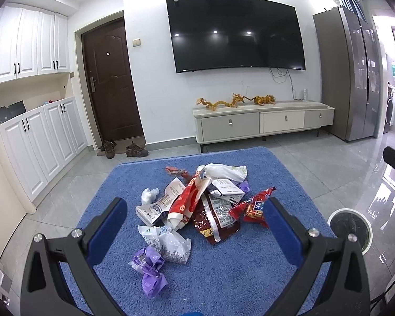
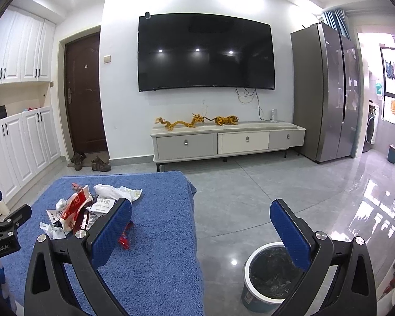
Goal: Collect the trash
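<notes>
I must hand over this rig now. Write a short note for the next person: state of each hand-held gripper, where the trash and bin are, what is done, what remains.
Left hand-held gripper: open, empty, aimed at the trash pile.
Right hand-held gripper: open, empty, above the floor between the blue cloth and the bin.
Trash pile: wrappers, paper and plastic bags, all lying on the blue cloth; a purple bag lies nearest the left gripper.
Bin: on the floor right of the cloth, dark liner; contents cannot be told.
Done: nothing visibly collected.
Left: pick each piece and drop it into the bin.

Fuzzy blue cloth (image 1: 223, 276), crinkly plastic wrappers (image 1: 197, 205), glossy floor tiles (image 2: 250, 197), plastic bin (image 2: 252, 297)
</notes>
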The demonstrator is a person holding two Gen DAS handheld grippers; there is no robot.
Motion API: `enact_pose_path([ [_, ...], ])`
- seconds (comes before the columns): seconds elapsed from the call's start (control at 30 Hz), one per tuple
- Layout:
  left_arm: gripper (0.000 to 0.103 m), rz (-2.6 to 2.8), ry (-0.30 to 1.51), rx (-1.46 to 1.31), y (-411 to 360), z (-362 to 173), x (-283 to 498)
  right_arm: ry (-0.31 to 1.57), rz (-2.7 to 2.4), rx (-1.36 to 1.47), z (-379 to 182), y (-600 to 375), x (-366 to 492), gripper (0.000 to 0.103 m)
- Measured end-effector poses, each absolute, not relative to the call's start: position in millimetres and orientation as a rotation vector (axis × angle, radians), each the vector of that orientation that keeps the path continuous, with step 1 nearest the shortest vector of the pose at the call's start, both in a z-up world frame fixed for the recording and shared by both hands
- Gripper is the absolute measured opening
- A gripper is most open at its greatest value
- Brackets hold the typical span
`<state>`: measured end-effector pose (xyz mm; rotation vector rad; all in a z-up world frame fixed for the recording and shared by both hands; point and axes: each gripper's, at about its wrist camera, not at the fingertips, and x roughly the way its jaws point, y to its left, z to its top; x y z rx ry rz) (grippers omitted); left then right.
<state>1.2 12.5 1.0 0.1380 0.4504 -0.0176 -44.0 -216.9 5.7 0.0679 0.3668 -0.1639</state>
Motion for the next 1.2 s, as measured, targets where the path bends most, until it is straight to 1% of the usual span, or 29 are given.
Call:
enact_pose_path([
  [1.2,0.103,-0.074,0.428,0.147,6,6,-5,0.394,-0.184,0.055,7,-219,-54,0.103],
])
